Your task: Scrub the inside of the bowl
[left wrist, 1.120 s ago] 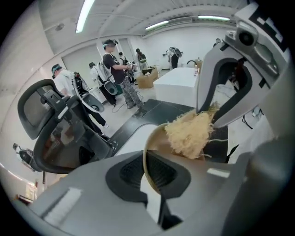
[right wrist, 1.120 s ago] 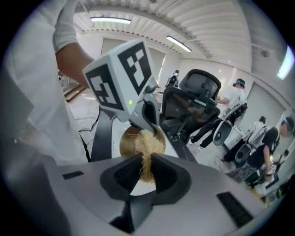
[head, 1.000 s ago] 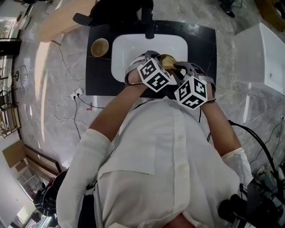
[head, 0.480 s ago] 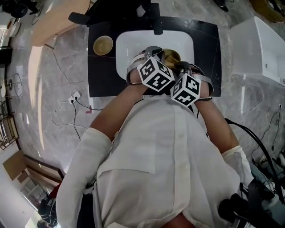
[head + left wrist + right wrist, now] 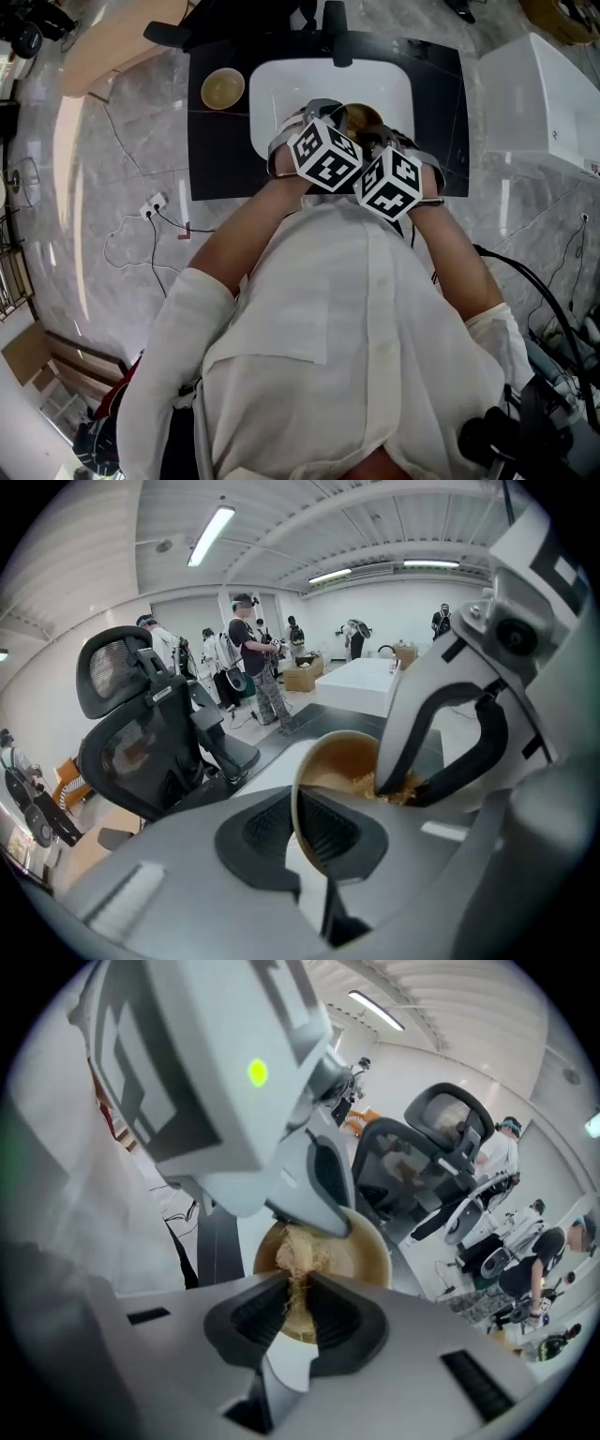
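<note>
at the left edge of the black worktop a second bowl sits apart from the work, just beside the white sink set into the worktop's middle. your left gripper is clenched on the rim of the bowl, with the wall running between its jaws. it holds the bowl tipped on edge over the sink, so the brown inside faces your other hand. your right gripper is clamped on a pale, fibrous scrubber, and that wad sits down inside the bowl, against the lower part of its wall. the two grippers stand just beside each other over the near side of the sink. by my reading you are in the middle of the scrubbing step itself: the bowl is braced, the scrubber is in contact, and nothing needs picking up or setting down. the next move likely calls for sweeping the scrubber round the inner wall and across the bottom, reaching the parts it has not yet covered, while your left grip stays firm so the bowl does not twist or slip off the pads. you may need to turn the bowl a little to bring the far side of the inside under the scrubber. whether any dirt remains inside i cannot tell from here.
</note>
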Demonstrator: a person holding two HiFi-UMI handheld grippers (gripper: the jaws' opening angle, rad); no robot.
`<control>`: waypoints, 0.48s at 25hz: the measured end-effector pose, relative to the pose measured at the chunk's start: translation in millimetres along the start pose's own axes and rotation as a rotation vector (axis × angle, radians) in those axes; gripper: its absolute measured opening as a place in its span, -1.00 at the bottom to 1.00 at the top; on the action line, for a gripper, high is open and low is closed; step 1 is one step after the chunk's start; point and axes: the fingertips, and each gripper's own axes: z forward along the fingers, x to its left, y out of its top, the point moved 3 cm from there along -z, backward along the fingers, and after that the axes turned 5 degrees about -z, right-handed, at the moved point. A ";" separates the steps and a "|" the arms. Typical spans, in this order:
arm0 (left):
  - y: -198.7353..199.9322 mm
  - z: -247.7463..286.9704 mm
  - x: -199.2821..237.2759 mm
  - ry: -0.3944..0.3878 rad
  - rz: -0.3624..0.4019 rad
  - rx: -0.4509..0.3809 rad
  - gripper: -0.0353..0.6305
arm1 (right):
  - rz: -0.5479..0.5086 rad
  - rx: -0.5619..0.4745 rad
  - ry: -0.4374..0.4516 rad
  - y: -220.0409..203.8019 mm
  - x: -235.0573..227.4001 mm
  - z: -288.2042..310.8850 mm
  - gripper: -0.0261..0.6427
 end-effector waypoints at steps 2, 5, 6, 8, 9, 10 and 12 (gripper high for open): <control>-6.4 -2.8 0.2 -0.006 -0.001 0.008 -0.86 | -0.028 0.008 -0.021 7.6 -3.7 -3.1 -0.78; -16.3 -7.6 2.7 -0.008 0.003 0.025 -0.86 | -0.086 0.036 -0.056 17.6 -6.0 -6.6 -0.78; -19.0 -9.0 3.8 -0.006 0.011 0.032 -0.86 | -0.108 0.048 -0.070 19.7 -6.7 -7.3 -0.78; -23.6 -11.3 5.4 0.005 0.041 0.046 -0.86 | -0.142 0.072 -0.098 21.4 -9.0 -7.1 -0.78; -26.0 -12.3 5.8 0.011 0.057 0.051 -0.86 | -0.148 0.081 -0.106 21.3 -9.9 -6.4 -0.78; -28.2 -13.1 5.8 0.015 0.068 0.053 -0.86 | -0.147 0.089 -0.110 20.7 -10.0 -5.7 -0.78; -30.8 -15.5 5.1 0.020 0.073 0.049 -0.86 | -0.137 0.103 -0.113 17.8 -8.0 -4.6 -0.78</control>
